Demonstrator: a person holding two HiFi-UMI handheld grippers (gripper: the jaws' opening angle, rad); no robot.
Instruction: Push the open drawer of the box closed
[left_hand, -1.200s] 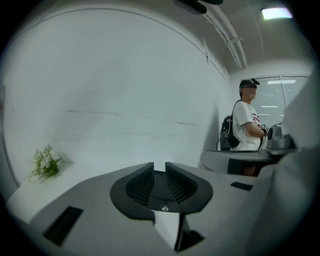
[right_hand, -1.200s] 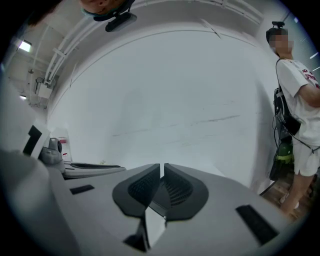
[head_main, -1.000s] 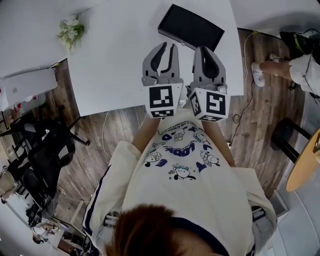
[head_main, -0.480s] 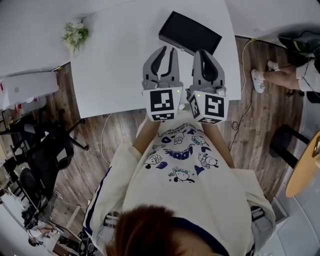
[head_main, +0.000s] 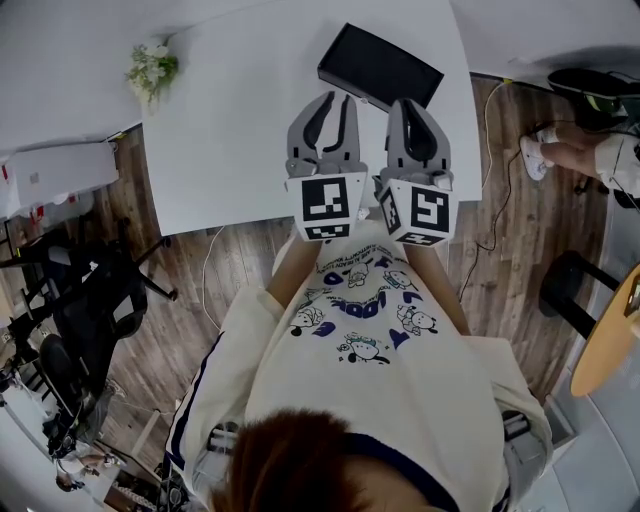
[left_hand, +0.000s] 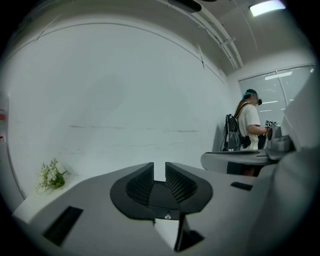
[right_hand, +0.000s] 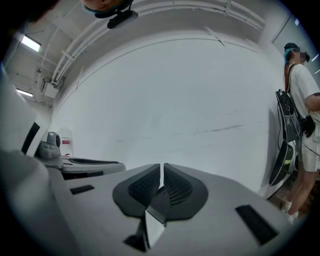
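Observation:
A flat black box (head_main: 380, 68) lies at the far edge of the white table (head_main: 230, 130); from here I cannot tell whether a drawer stands out of it. Both grippers hover side by side above the table's near edge, short of the box and apart from it. My left gripper (head_main: 336, 100) (left_hand: 159, 170) has a narrow gap between its pads and holds nothing. My right gripper (head_main: 412, 105) (right_hand: 162, 170) has its pads almost together, also with nothing in them. Both gripper views look past the table at a white wall, so the box is hidden there.
A small bunch of white flowers (head_main: 152, 68) (left_hand: 51, 175) sits at the table's far left corner. A black office chair (head_main: 90, 300) stands on the wood floor at left. A cable (head_main: 490, 200) trails right of the table, near another person (head_main: 590, 140) (right_hand: 300, 100).
The head view has shifted slightly, so the table and box sit a little differently in frame. Both grippers keep the same stance. The person at the right edge has moved their foot.

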